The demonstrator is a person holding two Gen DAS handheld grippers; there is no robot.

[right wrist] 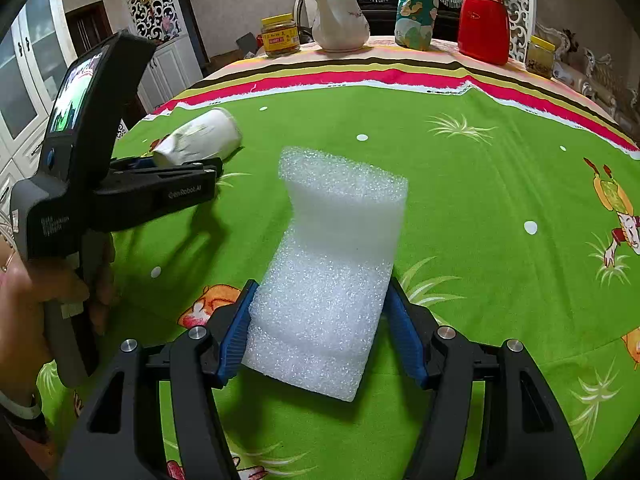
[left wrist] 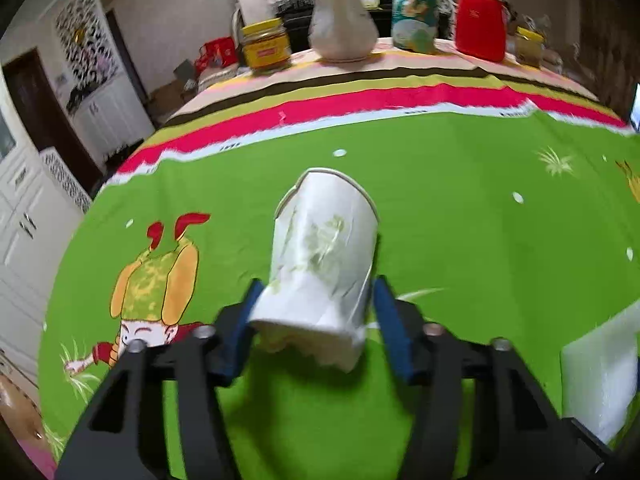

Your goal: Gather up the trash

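Observation:
A crumpled white paper cup (left wrist: 324,240) lies on its side between the blue pads of my left gripper (left wrist: 316,284), bottom toward the camera. Both pads press on its lower end, so the gripper is shut on it. The right wrist view shows the same cup (right wrist: 200,138) at the tip of the left gripper (right wrist: 188,162), low over the green tablecloth (right wrist: 480,200). My right gripper (right wrist: 323,284) is shut on a white foam block (right wrist: 332,264), its pads squeezing the block's near half. That foam block (left wrist: 600,372) also shows at the right edge of the left wrist view.
Along the table's far edge stand a yellow-lidded jar (right wrist: 280,36), a white teapot (right wrist: 340,20), a green snack bag (right wrist: 416,8), a red thermos (right wrist: 484,20) and another jar (right wrist: 540,56). A person's hand (right wrist: 40,292) holds the left gripper's handle. White cabinets stand at the left.

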